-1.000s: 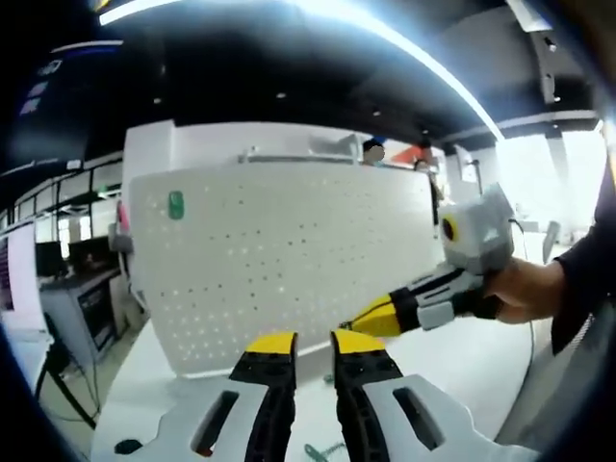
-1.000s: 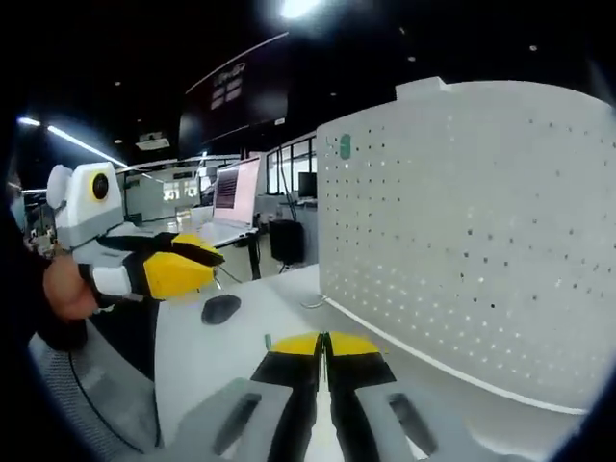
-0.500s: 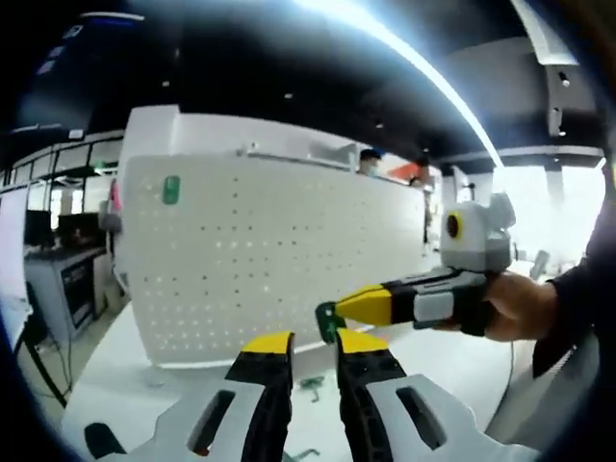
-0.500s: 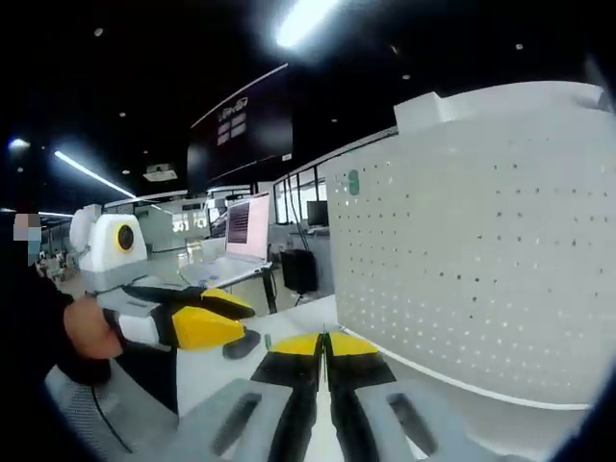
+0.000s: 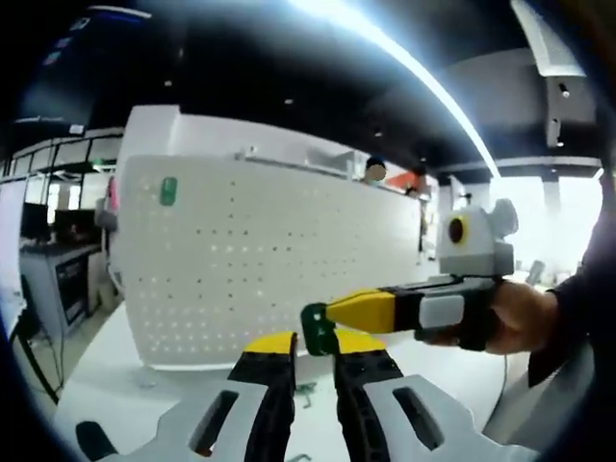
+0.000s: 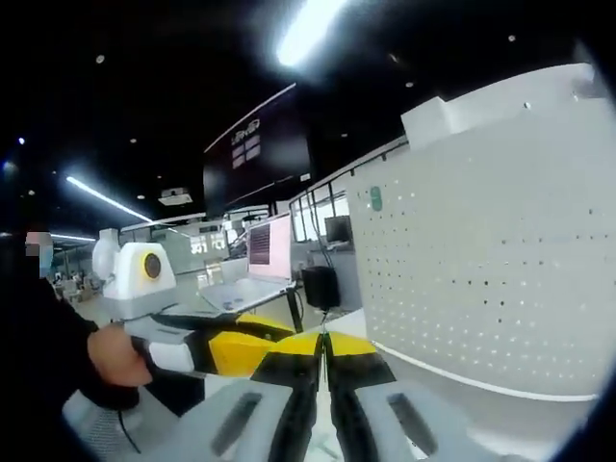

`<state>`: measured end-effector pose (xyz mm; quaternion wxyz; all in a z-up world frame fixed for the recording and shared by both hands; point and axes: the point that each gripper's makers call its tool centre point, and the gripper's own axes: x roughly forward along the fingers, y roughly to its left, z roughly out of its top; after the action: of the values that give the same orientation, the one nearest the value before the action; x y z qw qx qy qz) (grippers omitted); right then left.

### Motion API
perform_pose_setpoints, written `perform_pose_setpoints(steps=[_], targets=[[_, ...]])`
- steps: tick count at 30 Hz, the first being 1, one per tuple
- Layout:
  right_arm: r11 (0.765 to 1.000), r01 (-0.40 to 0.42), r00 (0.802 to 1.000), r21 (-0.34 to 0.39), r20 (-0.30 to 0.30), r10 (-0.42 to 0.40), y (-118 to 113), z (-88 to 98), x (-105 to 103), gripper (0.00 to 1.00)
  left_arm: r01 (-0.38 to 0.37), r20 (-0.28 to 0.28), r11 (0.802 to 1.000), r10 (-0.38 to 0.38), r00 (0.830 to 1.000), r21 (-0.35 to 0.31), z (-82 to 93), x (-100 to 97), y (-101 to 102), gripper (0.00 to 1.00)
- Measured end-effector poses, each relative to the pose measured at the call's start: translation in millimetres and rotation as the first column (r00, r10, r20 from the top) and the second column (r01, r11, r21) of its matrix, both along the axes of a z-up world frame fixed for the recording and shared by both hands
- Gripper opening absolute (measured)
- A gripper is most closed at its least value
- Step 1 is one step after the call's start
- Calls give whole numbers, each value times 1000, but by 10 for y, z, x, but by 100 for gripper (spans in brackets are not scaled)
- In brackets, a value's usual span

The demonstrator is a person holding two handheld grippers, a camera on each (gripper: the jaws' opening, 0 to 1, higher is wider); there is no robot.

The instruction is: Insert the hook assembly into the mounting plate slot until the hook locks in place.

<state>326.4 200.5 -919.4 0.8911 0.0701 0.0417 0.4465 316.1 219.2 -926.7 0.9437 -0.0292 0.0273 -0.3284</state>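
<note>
Right gripper (image 5: 332,316) moved left | jaws clamp green hook (image 5: 316,329) | left gripper (image 5: 310,348) jaws apart, empty

Dim bkgd, ceiling strip light (image 5: 404,58) glaring, fisheye edges warped, soft focus

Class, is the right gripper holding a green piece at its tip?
Yes: the right gripper carries a green hook piece pinched at its yellow tip.

Mounting plate (image 5: 279,260): white perforated panel, upright on the table, rows of small holes across its face; one green hook (image 5: 168,190) fixed near its upper corner. Hook assembly (image 5: 319,329): small dark-green piece, pinched at the tip of the right gripper (image 5: 332,313), held in front of the plate's lower part, apart from it.
</note>
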Motion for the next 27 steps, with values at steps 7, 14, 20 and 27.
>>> perform_pose_setpoints(steps=[7, 14, 20, 27], targets=[[999, -23, 1000, 22, -11, 23, 47, 21, -52, 0, -1, -1, 1000, 1, 1000, 6, -8, 4, 4, 12], [999, -33, 999, 29, -19, 33, 63, 22, -75, 0, 5, 11, 999, -5, 1000, 32, -20, -4, -16, 10], [999, -40, 999, 33, -24, 41, 81, 22, -93, 0, 5, 23, 999, -7, 1000, 49, -19, -8, -21, 7], [998, -45, 999, 32, -27, 46, 93, 17, -107, 0, 10, 30, 998, -12, 999, 56, -17, -11, -30, 4]])
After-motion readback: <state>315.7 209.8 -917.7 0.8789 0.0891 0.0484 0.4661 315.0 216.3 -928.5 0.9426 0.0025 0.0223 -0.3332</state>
